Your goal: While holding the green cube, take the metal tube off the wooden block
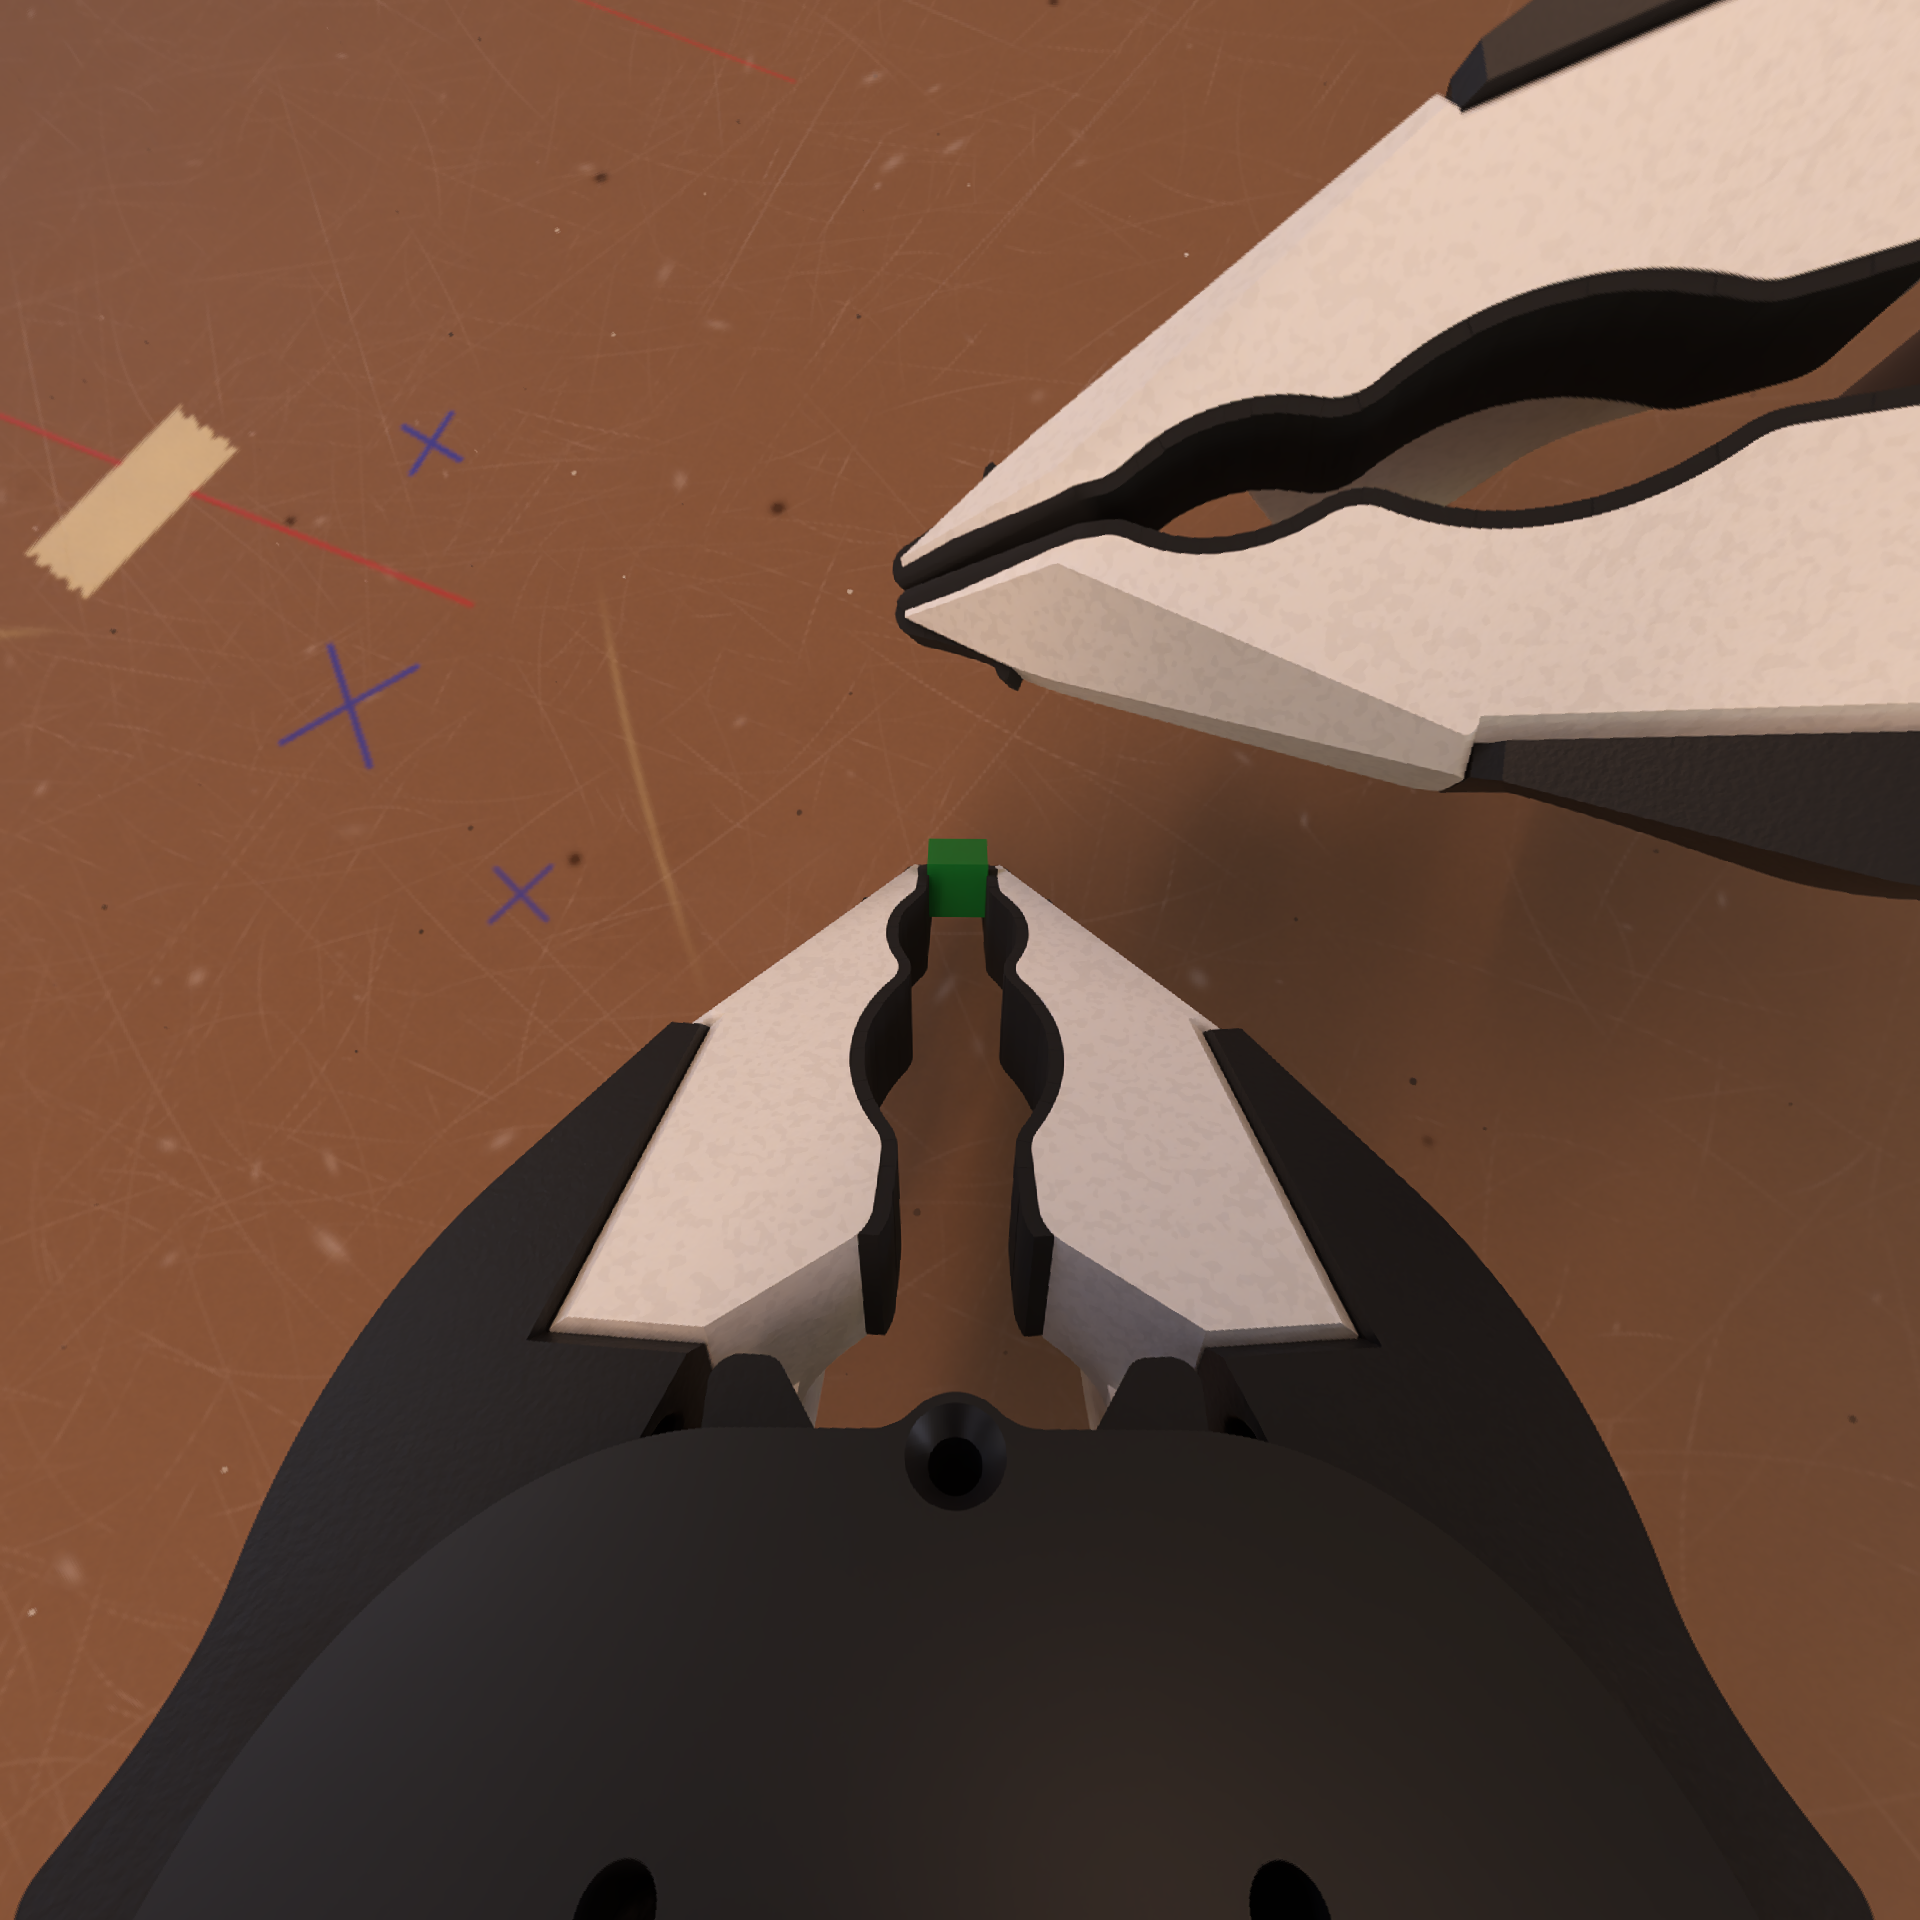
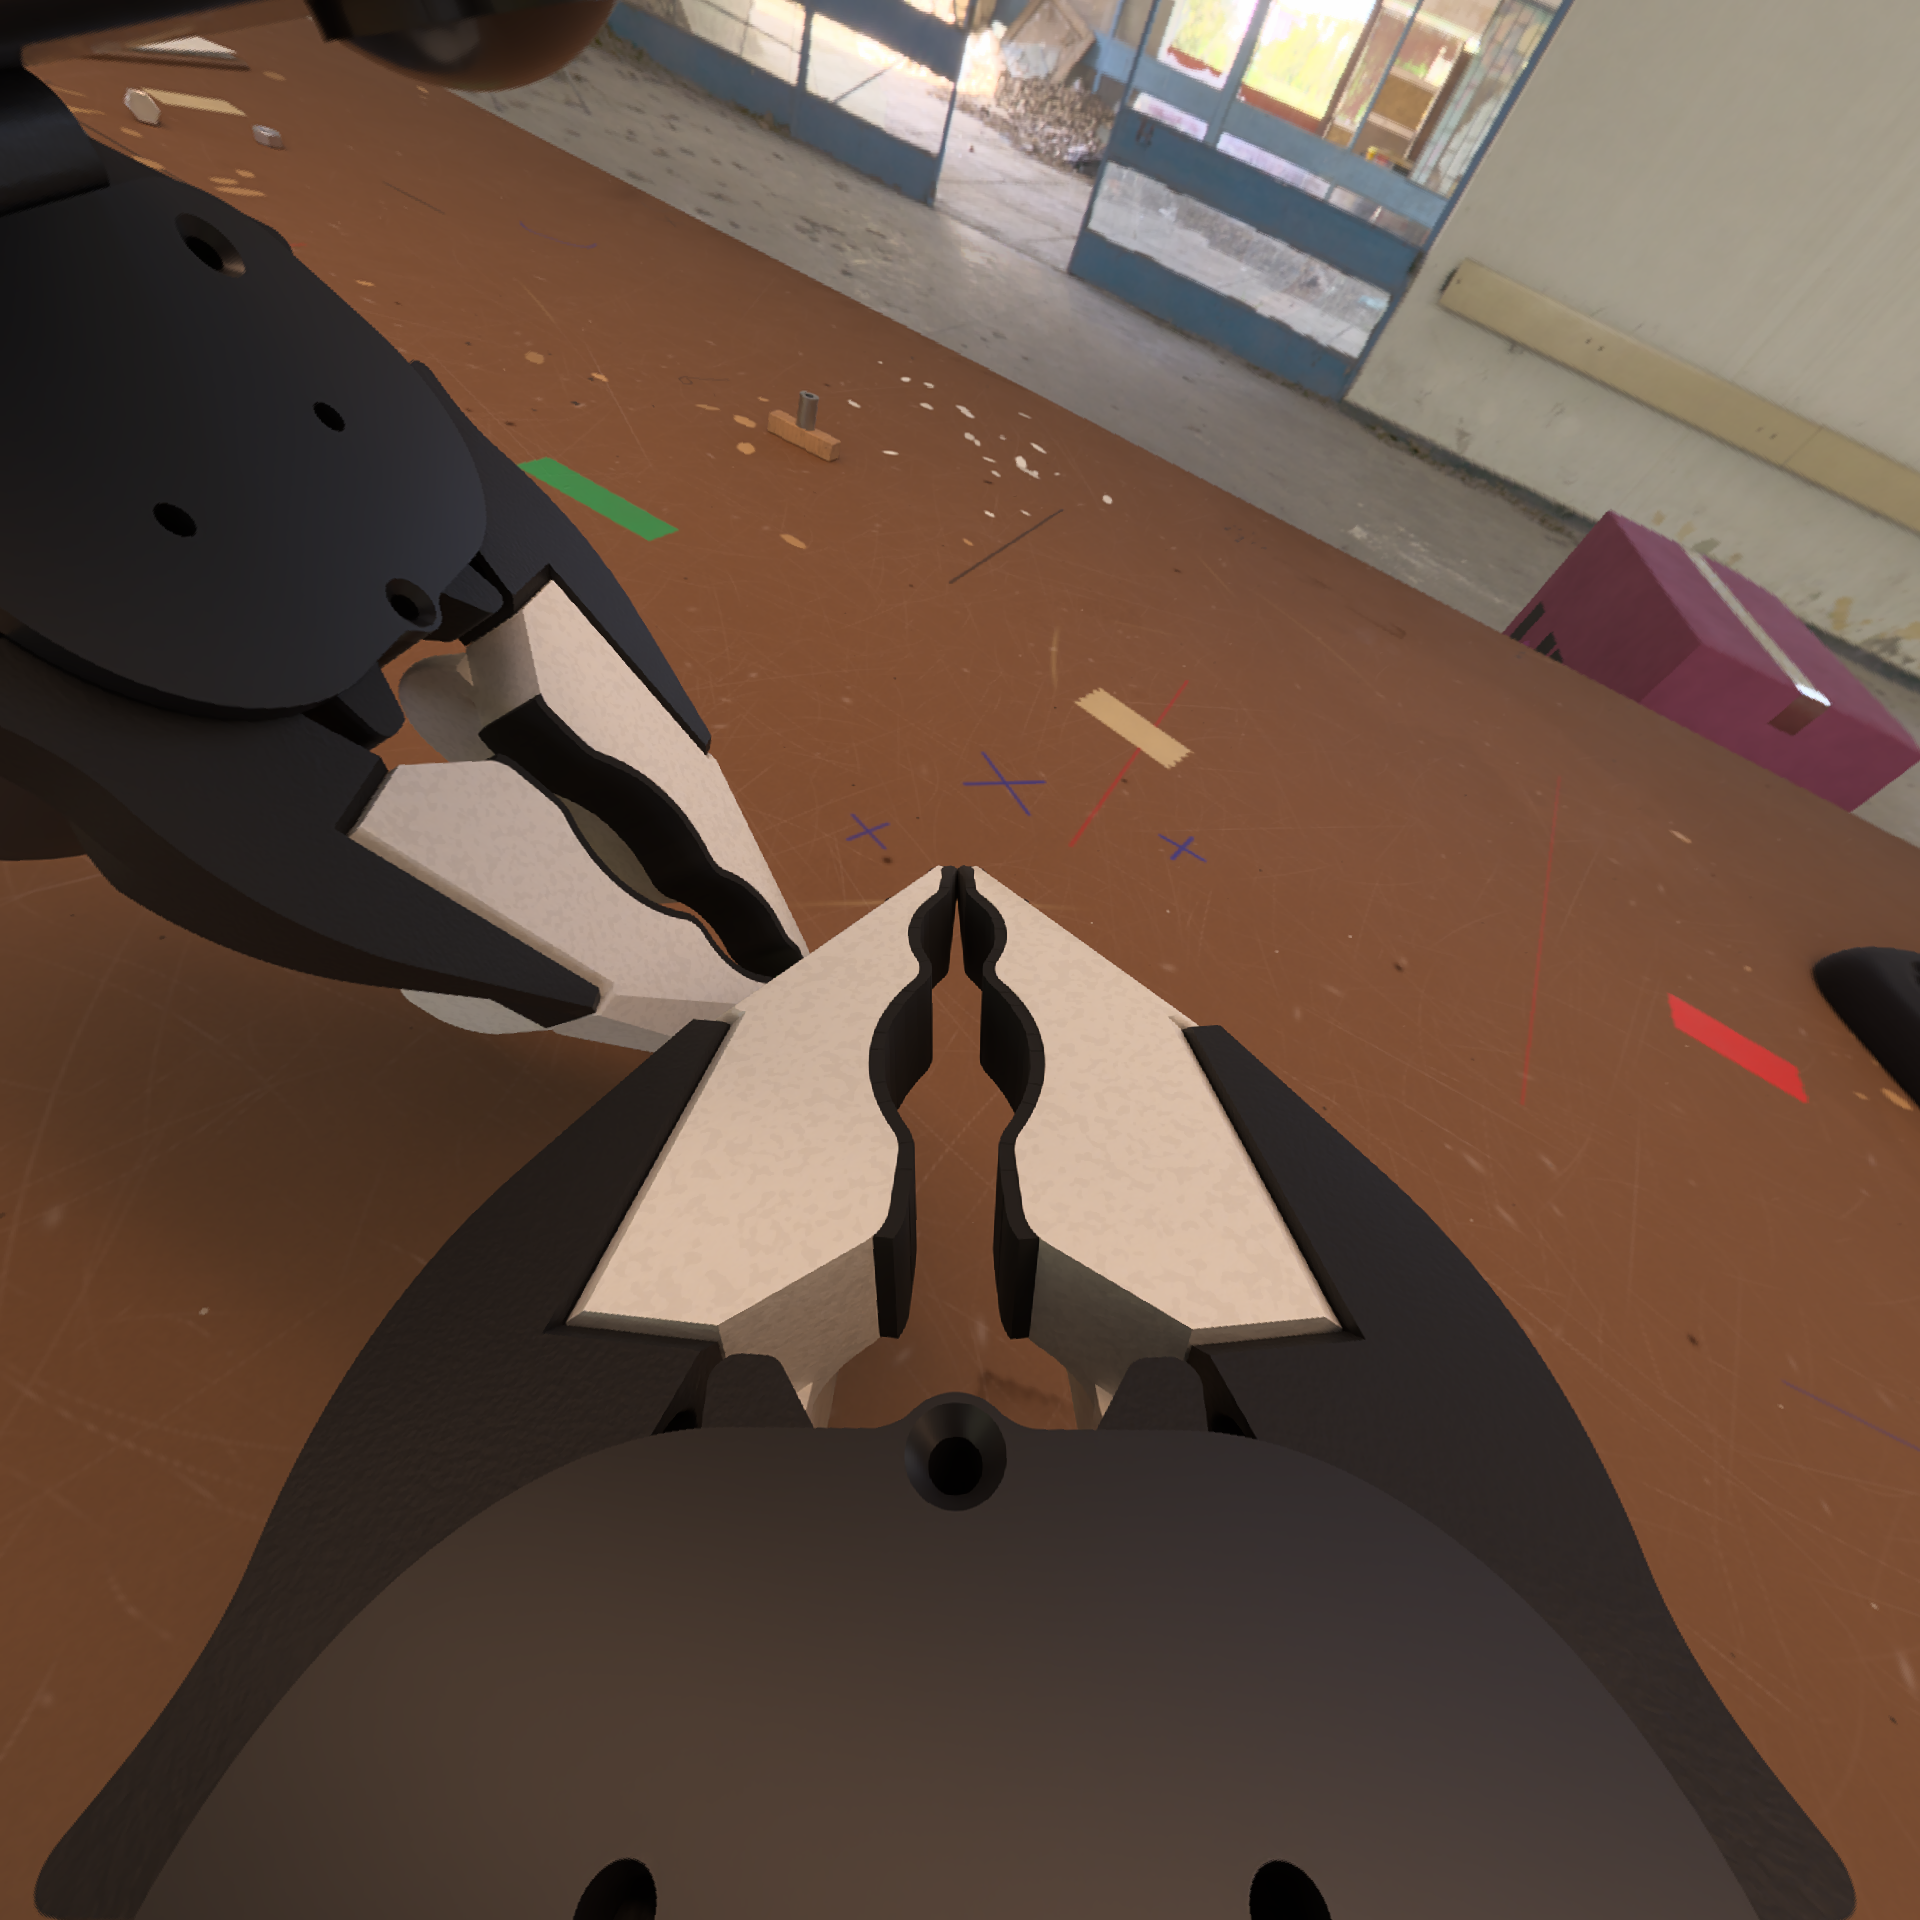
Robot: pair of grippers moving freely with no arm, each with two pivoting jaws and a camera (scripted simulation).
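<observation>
My left gripper (image 1: 957, 881) is shut on a small green cube (image 1: 957, 878) at its fingertips, above the brown table. My right gripper (image 2: 957, 875) is shut and empty; it also shows in the left wrist view (image 1: 902, 587), coming in from the upper right, its tips apart from the cube. The left gripper shows in the right wrist view (image 2: 774, 961) at the left, its tips hidden behind my right finger. A short metal tube (image 2: 807, 407) stands upright on a small wooden block (image 2: 803, 435) far off on the table, beyond both grippers.
The brown table (image 2: 1351, 1039) bears blue crosses (image 2: 1003, 782), beige tape (image 2: 1132, 729), a green strip (image 2: 597, 499) and a red strip (image 2: 1737, 1046). A purple box (image 2: 1714, 665) stands at the right edge. Small metal nuts (image 2: 140, 106) lie far left. A dark object (image 2: 1875, 1003) sits at the right.
</observation>
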